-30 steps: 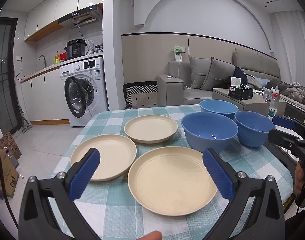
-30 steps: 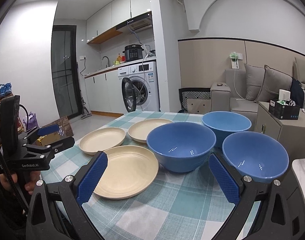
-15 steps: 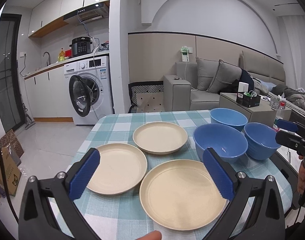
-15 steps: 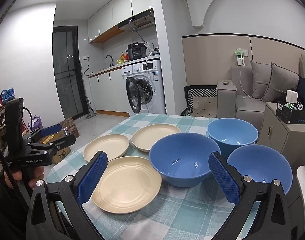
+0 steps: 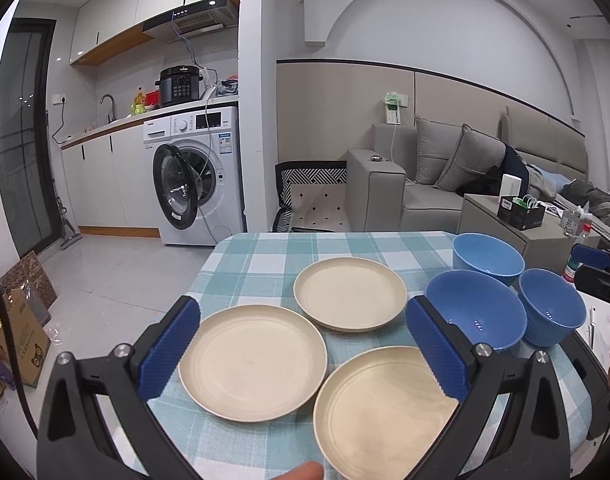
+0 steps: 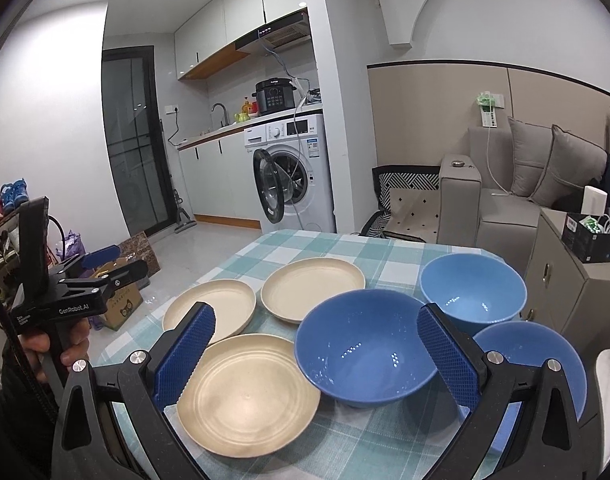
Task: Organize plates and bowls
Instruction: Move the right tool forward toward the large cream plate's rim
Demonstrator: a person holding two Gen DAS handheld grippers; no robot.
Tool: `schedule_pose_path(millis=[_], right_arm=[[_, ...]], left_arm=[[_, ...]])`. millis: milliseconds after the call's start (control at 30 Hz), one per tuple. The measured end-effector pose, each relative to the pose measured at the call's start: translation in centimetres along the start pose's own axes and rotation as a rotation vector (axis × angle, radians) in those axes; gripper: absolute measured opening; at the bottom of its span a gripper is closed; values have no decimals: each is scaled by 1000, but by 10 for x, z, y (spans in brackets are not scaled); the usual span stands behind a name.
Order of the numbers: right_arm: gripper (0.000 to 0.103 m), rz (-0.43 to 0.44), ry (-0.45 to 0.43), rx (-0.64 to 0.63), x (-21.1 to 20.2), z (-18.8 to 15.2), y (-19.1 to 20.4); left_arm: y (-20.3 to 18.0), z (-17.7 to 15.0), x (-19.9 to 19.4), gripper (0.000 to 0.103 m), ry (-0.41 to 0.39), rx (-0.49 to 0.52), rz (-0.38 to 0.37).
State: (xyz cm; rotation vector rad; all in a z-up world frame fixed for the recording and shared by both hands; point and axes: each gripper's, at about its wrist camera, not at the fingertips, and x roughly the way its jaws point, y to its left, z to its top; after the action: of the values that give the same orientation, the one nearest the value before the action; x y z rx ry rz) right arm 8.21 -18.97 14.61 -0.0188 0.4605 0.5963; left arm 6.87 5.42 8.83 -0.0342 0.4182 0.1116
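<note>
Both jaws stand wide apart and grip nothing. The left gripper (image 5: 305, 352) hangs above the near edge of the desk (image 5: 265, 252), its blue pads framing the left plate (image 5: 251, 362) and the near plate (image 5: 385, 408); the far plate (image 5: 351, 293) lies just beyond them, apart from both. The right gripper (image 6: 317, 356) frames the middle bowl (image 6: 365, 346), with the near plate (image 6: 247, 392) just beside that bowl. A far bowl (image 6: 473, 292) and a right bowl (image 6: 533, 364) sit close by, near the desk's right edge. All three bowls and all three plates are empty and unstacked. Checked cloth lies bare toward the far edge, beyond the plates.
</note>
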Motion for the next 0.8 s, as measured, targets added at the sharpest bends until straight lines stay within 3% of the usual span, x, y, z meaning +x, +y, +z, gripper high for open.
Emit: schedule_pose_path(millis=[800], right_arm=[[103,1,97,1,78,46,-20]], left_arm=[[8,25,69,103,87,-5,2]])
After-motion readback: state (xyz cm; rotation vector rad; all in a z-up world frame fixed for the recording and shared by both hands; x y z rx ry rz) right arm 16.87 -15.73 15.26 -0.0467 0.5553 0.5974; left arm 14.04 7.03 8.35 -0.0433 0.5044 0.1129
